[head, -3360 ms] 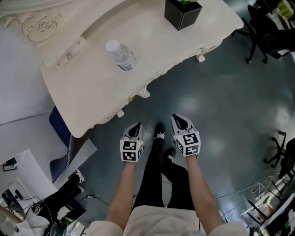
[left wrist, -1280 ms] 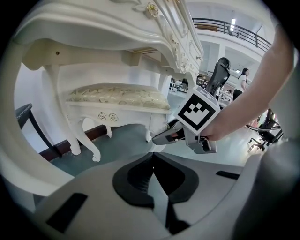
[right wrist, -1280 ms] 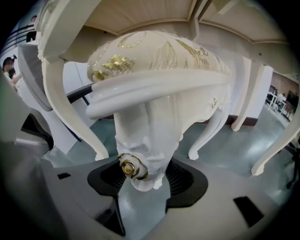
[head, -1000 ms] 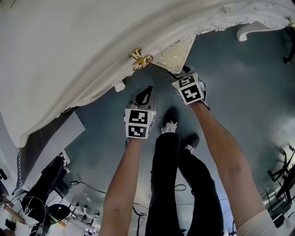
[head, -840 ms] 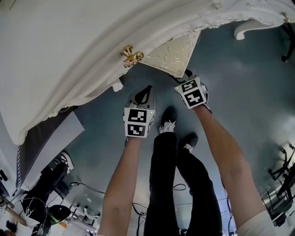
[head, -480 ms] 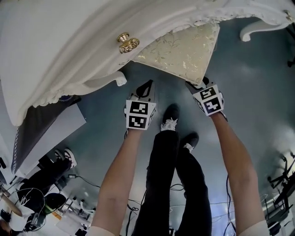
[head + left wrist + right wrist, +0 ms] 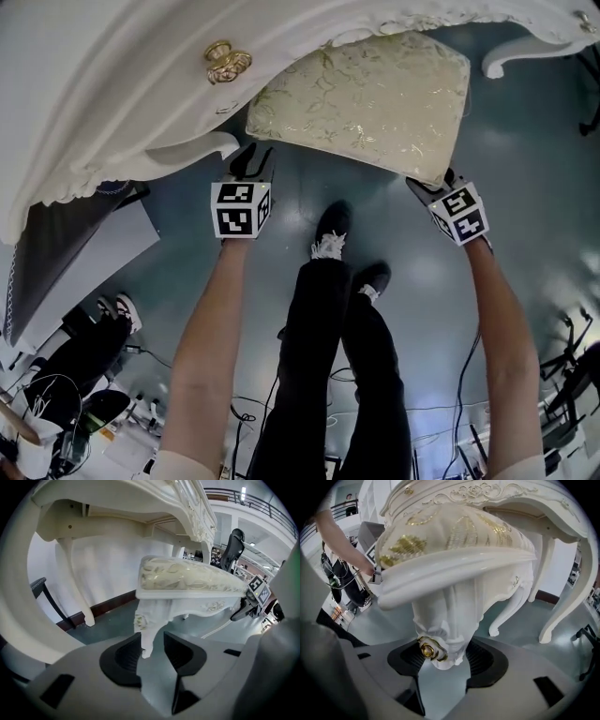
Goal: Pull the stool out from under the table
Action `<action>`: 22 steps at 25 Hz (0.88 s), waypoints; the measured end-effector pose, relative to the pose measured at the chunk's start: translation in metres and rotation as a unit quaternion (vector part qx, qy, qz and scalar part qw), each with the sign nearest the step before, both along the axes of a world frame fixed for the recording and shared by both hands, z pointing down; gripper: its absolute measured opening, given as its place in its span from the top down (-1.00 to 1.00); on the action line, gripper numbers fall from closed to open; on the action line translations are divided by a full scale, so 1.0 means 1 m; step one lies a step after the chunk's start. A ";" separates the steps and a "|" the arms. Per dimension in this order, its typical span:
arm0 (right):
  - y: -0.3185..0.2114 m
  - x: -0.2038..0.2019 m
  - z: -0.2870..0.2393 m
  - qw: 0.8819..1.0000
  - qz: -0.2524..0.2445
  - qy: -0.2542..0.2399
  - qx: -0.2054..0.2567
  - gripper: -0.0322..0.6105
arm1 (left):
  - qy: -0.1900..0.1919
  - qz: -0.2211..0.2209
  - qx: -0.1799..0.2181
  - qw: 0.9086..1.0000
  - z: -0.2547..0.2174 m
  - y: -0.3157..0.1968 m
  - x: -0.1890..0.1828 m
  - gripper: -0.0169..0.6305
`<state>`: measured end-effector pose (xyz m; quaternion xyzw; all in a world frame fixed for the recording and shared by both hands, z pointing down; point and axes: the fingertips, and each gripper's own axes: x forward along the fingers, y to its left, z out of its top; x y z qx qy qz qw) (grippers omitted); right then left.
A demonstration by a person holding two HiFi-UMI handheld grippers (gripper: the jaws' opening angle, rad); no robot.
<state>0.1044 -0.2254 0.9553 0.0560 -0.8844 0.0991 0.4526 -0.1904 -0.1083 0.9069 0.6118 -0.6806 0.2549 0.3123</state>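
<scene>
The stool [image 7: 366,94] now sits mostly clear of the bench [image 7: 94,103], my right gripper [image 7: 446,660] with jaws clamped on its leg [image 7: 450,616], my left gripper [image 7: 152,653] with jaws just opening around another leg [image 7: 149,625], not yet pressing.

With jaws just opening, the left hand-held gripper [image 7: 152,649] straddles the stool's leg [image 7: 149,631].

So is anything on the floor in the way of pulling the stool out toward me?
Only you: your front shoe stands just short of the stool, the other shoe closer to you. Nothing else visible blocks it.
</scene>
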 end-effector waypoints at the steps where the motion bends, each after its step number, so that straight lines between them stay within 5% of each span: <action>1: -0.003 0.007 0.001 1.000 -0.005 0.002 -0.001 0.03 | -0.001 0.003 -0.003 1.000 0.003 -0.001 -0.001 0.41; 7: -0.013 0.031 0.004 0.999 -0.041 0.019 -0.001 0.03 | 0.004 0.096 0.015 0.995 0.017 -0.022 0.025 -0.05; 11: -0.022 0.035 0.003 0.998 -0.052 0.026 0.000 0.03 | -0.005 0.163 0.012 0.987 0.024 -0.044 0.043 -0.11; 17: -0.024 0.034 0.003 1.000 -0.012 0.017 0.014 0.03 | -0.008 0.159 0.008 0.987 0.027 -0.045 0.043 -0.11; 22: -0.029 0.034 0.001 0.996 0.085 0.001 0.035 0.03 | -0.011 0.129 0.002 0.992 0.025 -0.044 0.044 -0.10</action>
